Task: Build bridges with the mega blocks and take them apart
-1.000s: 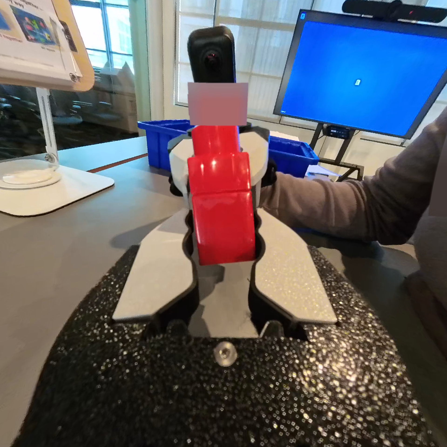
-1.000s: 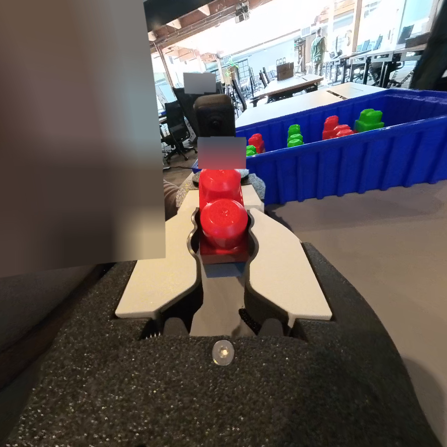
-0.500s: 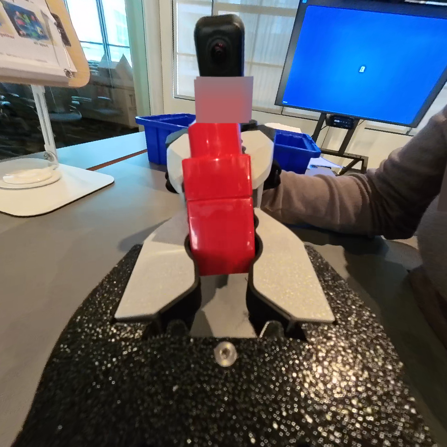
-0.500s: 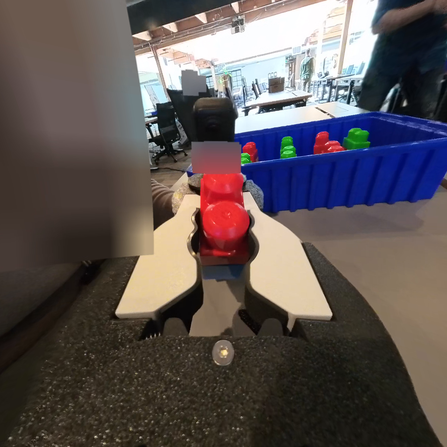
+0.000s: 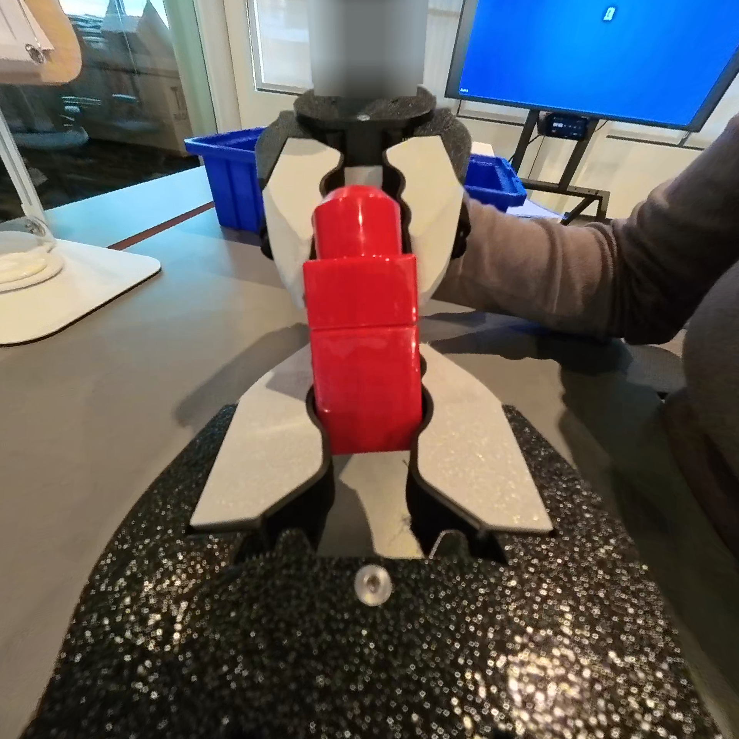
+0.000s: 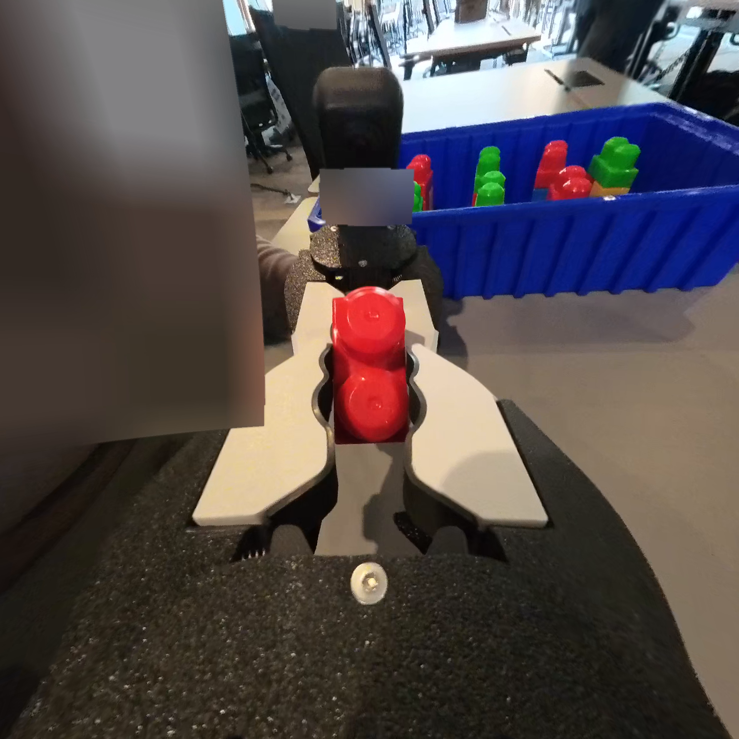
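Two red mega blocks are joined end to end and held above the grey table between my two grippers, which face each other. My left gripper is shut on the lower red block. The upper red block has its stud inside the jaws of my right gripper. In the right wrist view my right gripper is shut on a red block whose two studs face the camera. The left gripper sits just beyond it.
A blue bin stands behind to the right and holds green blocks and red blocks. Another blue bin, a white stand base, a blue screen and a person's grey sleeve surround the grippers. The grippers' ends are close to 4 cm from one another.
Both views have tipped downward and come closer. The right gripper now leans over the top stud. The red blocks stay joined and held.
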Demonstrator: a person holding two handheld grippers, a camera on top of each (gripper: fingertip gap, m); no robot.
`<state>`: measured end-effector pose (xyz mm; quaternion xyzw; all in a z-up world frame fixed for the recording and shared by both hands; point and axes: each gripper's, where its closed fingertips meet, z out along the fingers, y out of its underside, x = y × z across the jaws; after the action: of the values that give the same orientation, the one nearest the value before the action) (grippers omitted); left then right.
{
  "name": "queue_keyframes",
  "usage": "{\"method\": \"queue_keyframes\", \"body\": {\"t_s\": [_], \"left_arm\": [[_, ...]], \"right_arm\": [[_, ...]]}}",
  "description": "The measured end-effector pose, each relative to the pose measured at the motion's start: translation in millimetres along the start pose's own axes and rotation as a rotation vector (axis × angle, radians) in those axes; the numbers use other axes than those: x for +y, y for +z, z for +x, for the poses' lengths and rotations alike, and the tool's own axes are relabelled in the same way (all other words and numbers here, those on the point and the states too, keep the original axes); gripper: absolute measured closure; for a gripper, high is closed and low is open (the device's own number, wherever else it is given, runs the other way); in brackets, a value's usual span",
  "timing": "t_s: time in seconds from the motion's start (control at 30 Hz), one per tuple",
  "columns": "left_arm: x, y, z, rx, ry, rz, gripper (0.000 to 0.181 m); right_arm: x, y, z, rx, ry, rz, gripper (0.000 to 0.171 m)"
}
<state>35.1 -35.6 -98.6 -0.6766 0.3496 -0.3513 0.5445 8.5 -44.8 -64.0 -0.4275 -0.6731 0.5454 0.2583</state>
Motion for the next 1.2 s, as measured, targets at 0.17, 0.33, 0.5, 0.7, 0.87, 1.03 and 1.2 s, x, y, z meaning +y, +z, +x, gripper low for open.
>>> {"method": "queue_keyframes", "body": {"t_s": [0.17, 0.33, 0.5, 0.7, 0.87, 1.03, 1.2], "left_arm": [[0, 1, 3, 0.014, -0.007, 0.0, 0.14], [2, 1, 6, 0.043, -0.012, -0.019, 0.14], [4, 4, 14, 0.091, -0.016, -0.035, 0.14], [1, 3, 0, -0.001, -0.018, -0.019, 0.14], [-1, 4, 11, 0.062, -0.029, -0.017, 0.14], [1, 6, 9, 0.061, -0.055, -0.017, 0.14], [3, 2, -3, -0.005, -0.048, -0.031, 0.14]], "right_arm": [[1, -1, -2, 0.0, -0.001, -0.026, 0.138], [3, -2, -5, -0.04, 0.025, -0.011, 0.138], [5, -6, -11, -0.099, 0.051, -0.004, 0.138], [1, -6, -1, 0.02, -0.038, -0.025, 0.138], [-1, -9, -10, -0.096, 0.045, 0.042, 0.138], [0, -9, -6, -0.095, 0.058, 0.076, 0.138], [-4, -13, 2, 0.01, -0.019, 0.047, 0.138]]}}
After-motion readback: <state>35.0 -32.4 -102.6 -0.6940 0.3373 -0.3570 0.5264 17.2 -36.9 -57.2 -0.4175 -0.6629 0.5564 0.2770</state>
